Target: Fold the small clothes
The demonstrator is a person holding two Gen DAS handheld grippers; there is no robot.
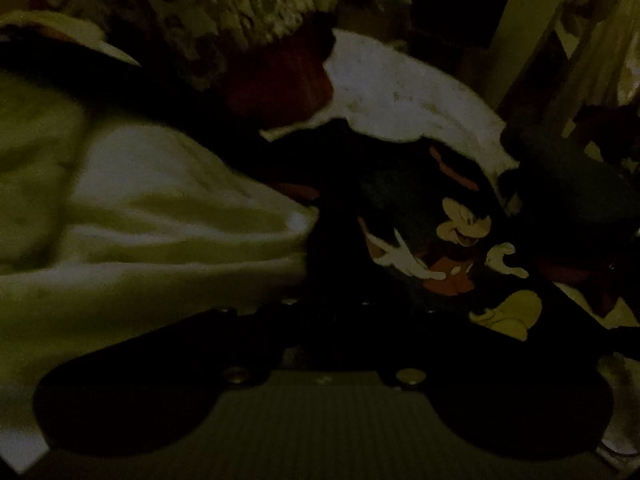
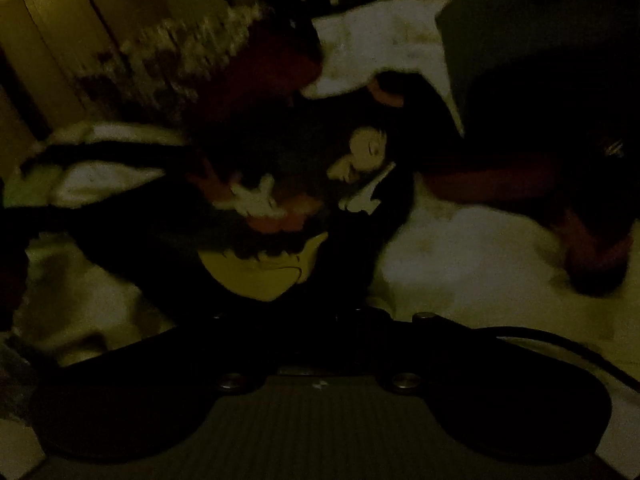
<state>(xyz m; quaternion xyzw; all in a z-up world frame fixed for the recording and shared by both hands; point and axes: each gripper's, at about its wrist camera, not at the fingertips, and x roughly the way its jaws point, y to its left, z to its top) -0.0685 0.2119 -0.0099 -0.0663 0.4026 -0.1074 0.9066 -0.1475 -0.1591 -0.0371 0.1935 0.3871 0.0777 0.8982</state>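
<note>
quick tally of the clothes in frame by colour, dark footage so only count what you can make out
Dark garment with cartoon mouse print: 1
White cloth: 1
Dark red knit piece: 1
Cream fabric: 1
Patterned floral fabric: 1
Total: 5. The footage is too dark to rule out others.

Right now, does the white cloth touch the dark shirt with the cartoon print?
Touching. In the left wrist view the white cloth lies over the upper edge of the dark cartoon shirt, covering part of it with no gap.
</note>
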